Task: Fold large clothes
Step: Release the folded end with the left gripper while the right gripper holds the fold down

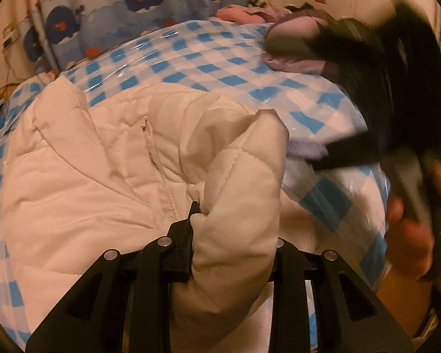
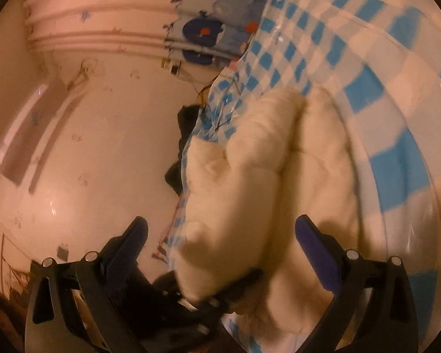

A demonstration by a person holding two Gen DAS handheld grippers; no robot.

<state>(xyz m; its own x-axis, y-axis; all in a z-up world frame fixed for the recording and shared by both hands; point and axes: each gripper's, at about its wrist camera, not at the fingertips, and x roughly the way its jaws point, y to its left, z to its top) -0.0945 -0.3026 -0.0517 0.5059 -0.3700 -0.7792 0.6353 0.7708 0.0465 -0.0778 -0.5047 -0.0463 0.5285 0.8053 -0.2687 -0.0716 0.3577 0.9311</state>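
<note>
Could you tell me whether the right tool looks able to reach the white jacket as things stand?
Probably yes: the right tool is open, with the white jacket directly ahead and nothing between.

Warm, dim light falls on a bed (image 1: 208,58) covered in blue-checked cloth under clear plastic; a whale-print curtain (image 1: 117,8) hangs behind, beside pale, perhaps patterned walls (image 2: 82,123).

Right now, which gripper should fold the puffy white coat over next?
Probably the left gripper: it is already shut on the white coat. The right gripper is open, holding nothing.
</note>
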